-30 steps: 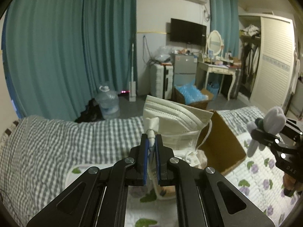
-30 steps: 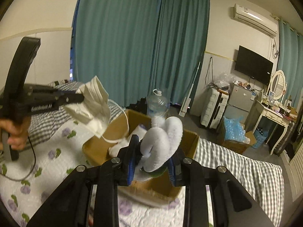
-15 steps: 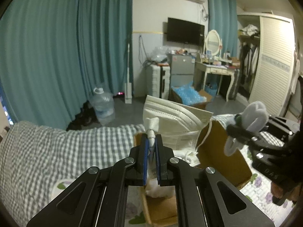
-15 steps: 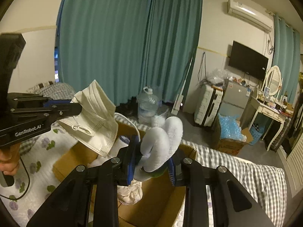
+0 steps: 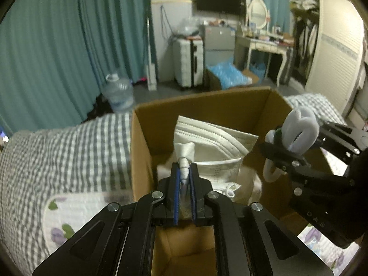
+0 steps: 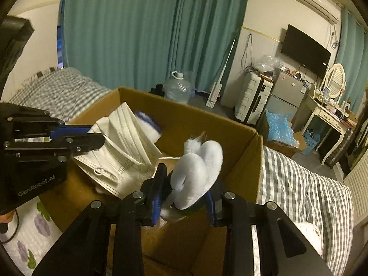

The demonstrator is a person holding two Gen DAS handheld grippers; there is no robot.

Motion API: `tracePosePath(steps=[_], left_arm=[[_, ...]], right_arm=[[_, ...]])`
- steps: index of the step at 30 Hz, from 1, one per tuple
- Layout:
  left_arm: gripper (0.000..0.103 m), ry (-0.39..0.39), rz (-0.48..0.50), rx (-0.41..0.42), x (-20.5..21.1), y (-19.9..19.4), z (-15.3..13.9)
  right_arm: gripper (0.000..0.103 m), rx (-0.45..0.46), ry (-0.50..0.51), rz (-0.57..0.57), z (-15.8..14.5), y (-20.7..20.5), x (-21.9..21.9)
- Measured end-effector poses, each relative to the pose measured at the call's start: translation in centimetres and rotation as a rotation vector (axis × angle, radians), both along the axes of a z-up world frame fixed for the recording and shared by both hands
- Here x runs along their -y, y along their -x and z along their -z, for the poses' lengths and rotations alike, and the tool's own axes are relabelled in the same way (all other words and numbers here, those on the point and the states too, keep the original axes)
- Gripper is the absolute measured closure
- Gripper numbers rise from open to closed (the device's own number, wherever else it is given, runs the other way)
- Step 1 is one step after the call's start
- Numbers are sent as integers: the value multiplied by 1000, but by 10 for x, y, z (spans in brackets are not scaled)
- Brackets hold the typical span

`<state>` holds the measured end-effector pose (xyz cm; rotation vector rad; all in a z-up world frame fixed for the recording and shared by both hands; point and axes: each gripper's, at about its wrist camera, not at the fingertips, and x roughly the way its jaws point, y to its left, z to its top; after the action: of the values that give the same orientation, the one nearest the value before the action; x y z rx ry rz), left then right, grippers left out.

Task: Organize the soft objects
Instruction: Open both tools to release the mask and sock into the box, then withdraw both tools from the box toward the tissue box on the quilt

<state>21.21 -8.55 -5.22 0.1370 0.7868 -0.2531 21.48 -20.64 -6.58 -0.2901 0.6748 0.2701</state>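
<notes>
While both opening grippers hold a face mask [image 5: 214,145] and plush toy [image 6: 197,172], the cardboard box [image 6: 184,117] contains white items.

A stack of white pleated face masks [image 5: 216,145] hangs over an open brown cardboard box [image 5: 142,142] on a bed, pinched at one twisted corner, ear loops dangling. Beside it, a fluffy white plush toy [image 6: 197,172] with a dark green part sits above the box's near wall. More white soft items lie inside.

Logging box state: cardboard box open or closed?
Open. The cardboard box has no flaps over its top; its inside shows, with a white mask over it.
</notes>
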Motion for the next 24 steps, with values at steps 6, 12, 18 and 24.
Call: tracePosePath(steps=[6, 12, 18, 24], left_arm=[[91, -5, -9, 3, -1, 3, -9], [68, -2, -19, 73, -7, 18, -33], [15, 40, -83, 205, -24, 38, -61], [15, 50, -96, 231, -35, 52, -84]], right_arm=[[44, 42, -27, 16, -12, 15, 8], [39, 109, -52, 31, -40, 35, 15], [36, 159, -77, 25, -67, 56, 18], [35, 212, -79, 4, -95, 79, 11]])
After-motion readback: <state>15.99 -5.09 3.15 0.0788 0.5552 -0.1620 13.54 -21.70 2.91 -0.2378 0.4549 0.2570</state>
